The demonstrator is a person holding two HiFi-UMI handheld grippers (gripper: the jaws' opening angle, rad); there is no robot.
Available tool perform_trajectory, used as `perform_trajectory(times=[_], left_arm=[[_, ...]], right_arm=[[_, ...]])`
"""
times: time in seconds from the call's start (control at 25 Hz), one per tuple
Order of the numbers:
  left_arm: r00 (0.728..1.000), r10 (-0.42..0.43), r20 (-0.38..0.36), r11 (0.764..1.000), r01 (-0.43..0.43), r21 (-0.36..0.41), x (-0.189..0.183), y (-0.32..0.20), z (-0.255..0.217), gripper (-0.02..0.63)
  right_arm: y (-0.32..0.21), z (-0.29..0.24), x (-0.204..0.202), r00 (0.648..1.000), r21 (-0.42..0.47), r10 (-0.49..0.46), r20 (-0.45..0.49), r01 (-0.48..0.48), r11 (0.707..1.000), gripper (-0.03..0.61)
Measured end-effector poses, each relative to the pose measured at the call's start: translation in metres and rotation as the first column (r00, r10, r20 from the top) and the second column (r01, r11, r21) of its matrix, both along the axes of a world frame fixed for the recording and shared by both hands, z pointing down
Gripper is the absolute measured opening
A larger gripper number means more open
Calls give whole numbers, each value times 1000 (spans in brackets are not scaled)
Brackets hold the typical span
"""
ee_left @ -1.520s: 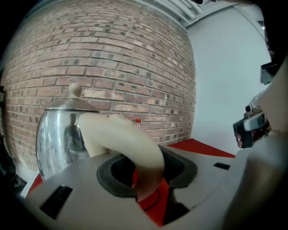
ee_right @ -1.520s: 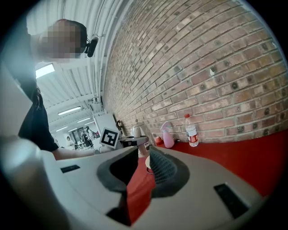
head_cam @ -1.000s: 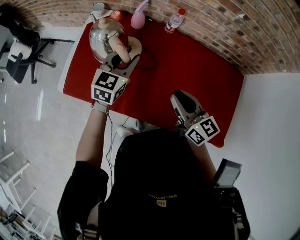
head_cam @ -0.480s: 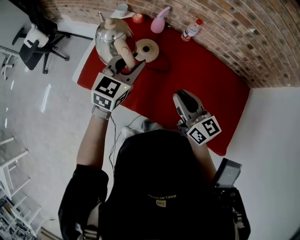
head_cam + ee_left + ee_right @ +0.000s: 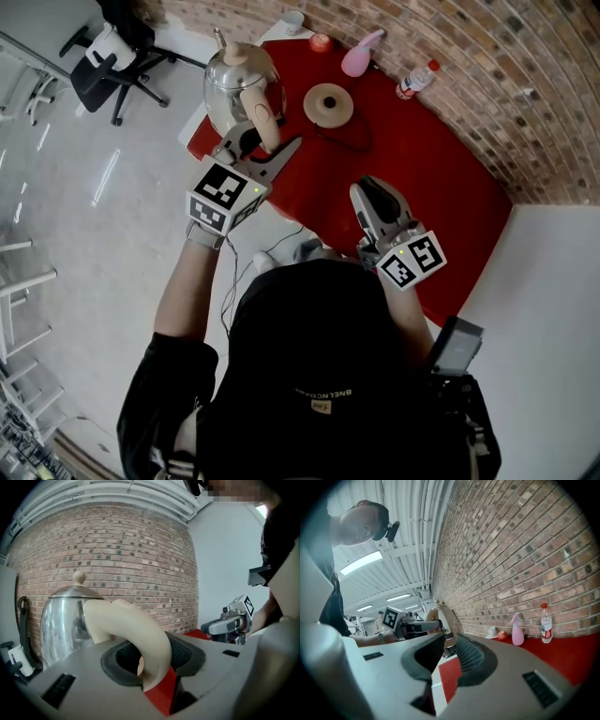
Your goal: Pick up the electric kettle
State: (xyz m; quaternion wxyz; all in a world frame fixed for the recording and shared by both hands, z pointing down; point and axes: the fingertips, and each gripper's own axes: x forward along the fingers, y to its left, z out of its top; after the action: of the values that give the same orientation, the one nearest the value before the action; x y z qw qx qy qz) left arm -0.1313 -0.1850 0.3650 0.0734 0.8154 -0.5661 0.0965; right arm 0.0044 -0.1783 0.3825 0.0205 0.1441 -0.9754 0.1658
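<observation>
Left gripper (image 5: 265,155) is clamped on the cream handle (image 5: 136,625) of the electric kettle (image 5: 234,80); the kettle hangs over the left corner of the red table (image 5: 422,169), well apart from its round base (image 5: 329,104); right gripper (image 5: 375,192) has its jaws apart, empty; the pick-up looks all but done; the next move calls for a firm grip and a level kettle.

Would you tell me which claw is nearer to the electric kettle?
Left. The left claw clamps the handle of the electric kettle; the right claw is open, apart from it, above the table.
</observation>
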Motion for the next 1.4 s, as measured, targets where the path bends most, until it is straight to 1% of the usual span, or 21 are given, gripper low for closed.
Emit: perform_trajectory(times=[0.28, 0.48, 0.64, 0.8, 0.96, 1.12, 1.4], left_arm=[[997, -74, -13, 997, 74, 12, -18, 46, -17, 141], [992, -130, 0, 991, 130, 16, -27, 85, -25, 141], [981, -193, 4, 981, 193, 14, -35, 113, -27, 141], [968, -253, -5, 967, 253, 14, -42, 142, -26, 141], [948, -319, -6, 948, 319, 4, -53, 169, -24, 141], [919, -395, -3, 918, 395, 9, -64, 193, -22, 141], [869, -495, -1, 869, 495, 20, -78, 242, -21, 141]], right_arm=[[18, -12, -29, 997, 11, -76, 18, 76, 997, 81], [36, -20, -52, 990, 22, -140, 30, 140, 990, 78], [50, -27, -73, 978, 29, -206, 38, 205, 978, 77], [69, -31, -97, 959, 47, -280, 35, 279, 959, 75], [87, -30, -122, 936, 69, -352, 12, 350, 934, 71], [102, -31, -146, 904, 56, -426, 24, 425, 904, 66], [136, -37, -178, 854, 83, -520, 23, 517, 852, 61]])
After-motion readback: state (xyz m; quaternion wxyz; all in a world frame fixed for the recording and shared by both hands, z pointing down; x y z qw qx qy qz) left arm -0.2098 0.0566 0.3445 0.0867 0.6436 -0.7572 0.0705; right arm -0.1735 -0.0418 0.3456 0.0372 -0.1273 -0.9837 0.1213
